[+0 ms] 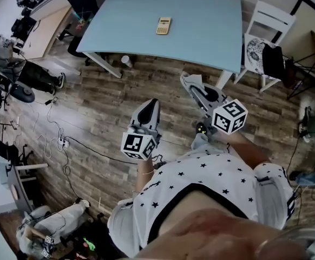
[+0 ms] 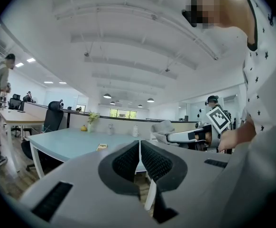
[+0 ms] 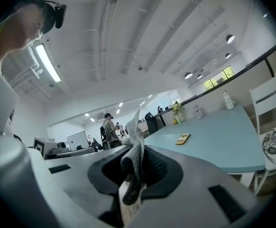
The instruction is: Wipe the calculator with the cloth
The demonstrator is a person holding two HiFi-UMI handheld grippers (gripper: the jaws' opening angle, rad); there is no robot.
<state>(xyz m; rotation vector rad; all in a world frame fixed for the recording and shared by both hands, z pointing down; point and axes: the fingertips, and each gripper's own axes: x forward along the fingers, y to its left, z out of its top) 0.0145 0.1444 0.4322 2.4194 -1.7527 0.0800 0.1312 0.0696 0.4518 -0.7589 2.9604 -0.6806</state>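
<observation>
two grippers are being held low in front of the person, above the wooden floor [image 1: 103, 107] and short of the pale blue table [image 1: 206, 34]. the left gripper [image 1: 151, 106] is being held with its jaws pressed together, and nothing is being carried between its dark ribbed pads [image 2: 124, 161]. the right gripper [image 1: 196, 89] is being held clamped on the cloth [image 3: 134, 148]: the grey-white fabric is being pinched between the jaws, one crumpled end being pushed up above them and another being let hang below. in the head view both grippers are being pointed toward the table, the right one nearer its front edge than the left. the calculator [image 1: 163, 25], a small yellowish one, is being left lying flat on the tabletop, towards the middle of the table, well apart from both grippers and from the cloth; it is being seen in both gripper views as a small flat shape on the blue surface. a white chair [image 1: 270, 21] is being shown at the right end of the table with something dark draped over it, and a few small items are being shown along the table's far edge, too small to be told apart. another person [image 3: 110, 128] is being seen standing far behind the table in the right gripper view.
</observation>
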